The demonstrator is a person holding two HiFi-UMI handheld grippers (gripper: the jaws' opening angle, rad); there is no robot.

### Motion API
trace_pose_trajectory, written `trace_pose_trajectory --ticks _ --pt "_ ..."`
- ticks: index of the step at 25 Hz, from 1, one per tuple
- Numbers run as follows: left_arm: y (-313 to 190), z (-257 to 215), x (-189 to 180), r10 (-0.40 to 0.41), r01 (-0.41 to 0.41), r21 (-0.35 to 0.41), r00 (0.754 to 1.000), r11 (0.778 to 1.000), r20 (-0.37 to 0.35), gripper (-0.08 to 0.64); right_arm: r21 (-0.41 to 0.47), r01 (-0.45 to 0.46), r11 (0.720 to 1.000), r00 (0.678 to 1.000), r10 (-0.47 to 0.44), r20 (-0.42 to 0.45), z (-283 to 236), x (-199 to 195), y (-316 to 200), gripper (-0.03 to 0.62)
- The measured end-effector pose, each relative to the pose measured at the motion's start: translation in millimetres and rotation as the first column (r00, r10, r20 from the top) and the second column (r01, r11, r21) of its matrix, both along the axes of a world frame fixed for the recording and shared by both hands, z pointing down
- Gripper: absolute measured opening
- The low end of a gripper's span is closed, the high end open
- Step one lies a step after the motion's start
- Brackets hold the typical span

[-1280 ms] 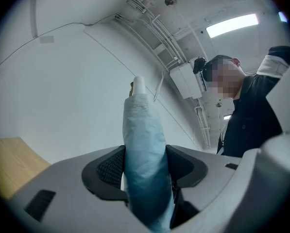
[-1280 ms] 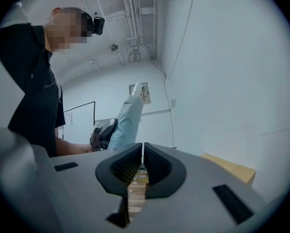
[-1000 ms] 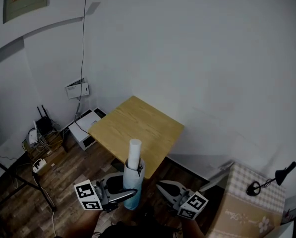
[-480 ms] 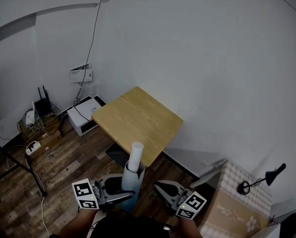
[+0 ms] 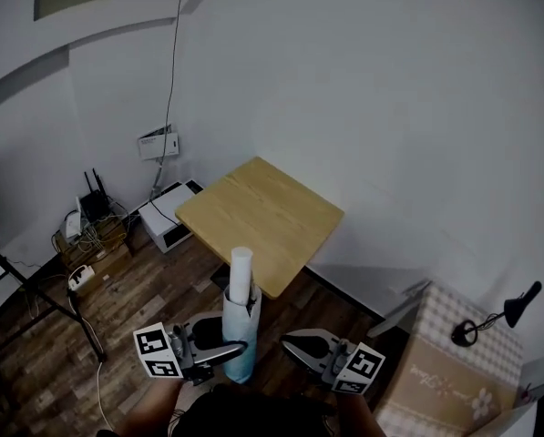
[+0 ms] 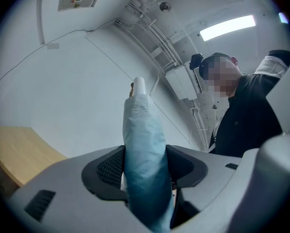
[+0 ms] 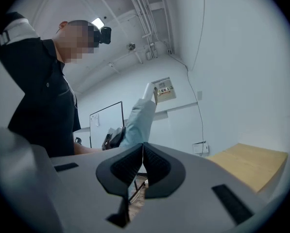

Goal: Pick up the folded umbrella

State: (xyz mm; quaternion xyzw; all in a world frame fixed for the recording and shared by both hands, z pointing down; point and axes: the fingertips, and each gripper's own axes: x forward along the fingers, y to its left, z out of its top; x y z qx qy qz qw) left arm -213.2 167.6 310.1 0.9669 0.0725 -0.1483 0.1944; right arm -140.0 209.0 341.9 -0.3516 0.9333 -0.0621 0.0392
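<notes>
The left claw (image 5: 233,350) clamps the pale-blue folded fabric umbrella (image 5: 239,326) upright, at 6 o'clock from the square wooden worktop (image 5: 281,217). The right claw (image 5: 297,342) is closed and empty. Gripped low, the umbrella could tilt or slip.

Pale blue against white wall (image 5: 390,107) and honey wood
Folded umbrella (image 5: 240,335) — pale blue sleeve, white handle end; table (image 5: 262,212) light yellow wood; floor (image 5: 144,289) dark brown planks; box (image 5: 454,353) — pinkish-beige check, white flower print.

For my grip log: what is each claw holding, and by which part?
Left claw grips the folded umbrella around its lower part, with the umbrella standing upright. Right claw is shut and empty.
</notes>
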Motion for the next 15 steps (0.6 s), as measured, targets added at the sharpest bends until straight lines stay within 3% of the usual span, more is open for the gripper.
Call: trace_pose_trajectory --ticks 15 --pt "32.8 5.3 86.6 0.014 -0.013 -0.011 0.998 1.0 0.064 0.265 -0.004 -0.048 0.999 0.997 0.048 0.066 25.5 89.8 35.1 0.02"
